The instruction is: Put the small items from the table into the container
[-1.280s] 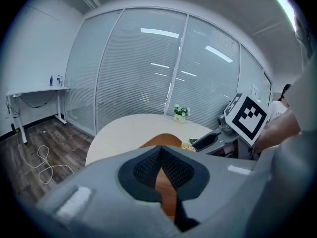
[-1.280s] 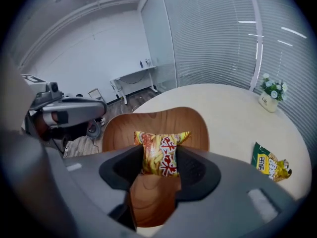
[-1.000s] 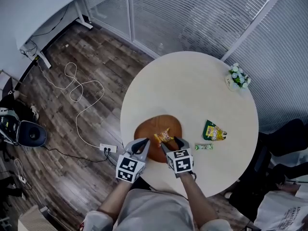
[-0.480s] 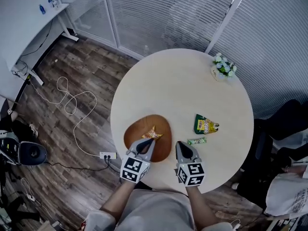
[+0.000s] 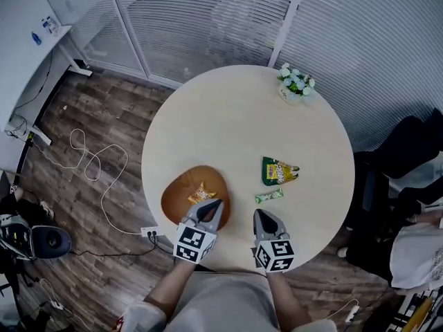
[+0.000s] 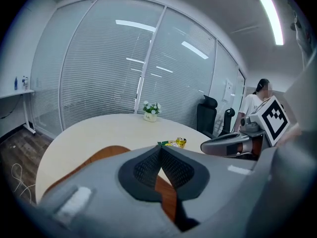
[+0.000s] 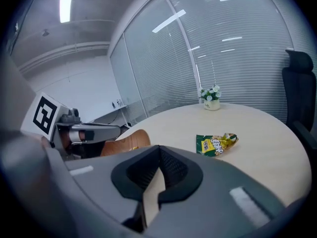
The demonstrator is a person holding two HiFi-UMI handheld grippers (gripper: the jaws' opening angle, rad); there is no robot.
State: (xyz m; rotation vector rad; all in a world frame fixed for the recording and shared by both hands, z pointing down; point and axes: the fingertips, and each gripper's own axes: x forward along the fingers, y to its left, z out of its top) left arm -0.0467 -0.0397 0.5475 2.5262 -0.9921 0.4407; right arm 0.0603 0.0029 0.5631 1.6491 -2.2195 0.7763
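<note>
Pointing slightly downward: left gripper (image 5: 218, 203), right gripper (image 5: 257, 214)

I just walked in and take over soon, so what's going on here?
A person is moving snacks from a round table into a brown tray with two hand-held tongs. One orange packet lies in the tray. A green bag and a green bar lie on the table to its right. The left tongs, by the tray's edge, and the right tongs are both shut and empty.
</note>
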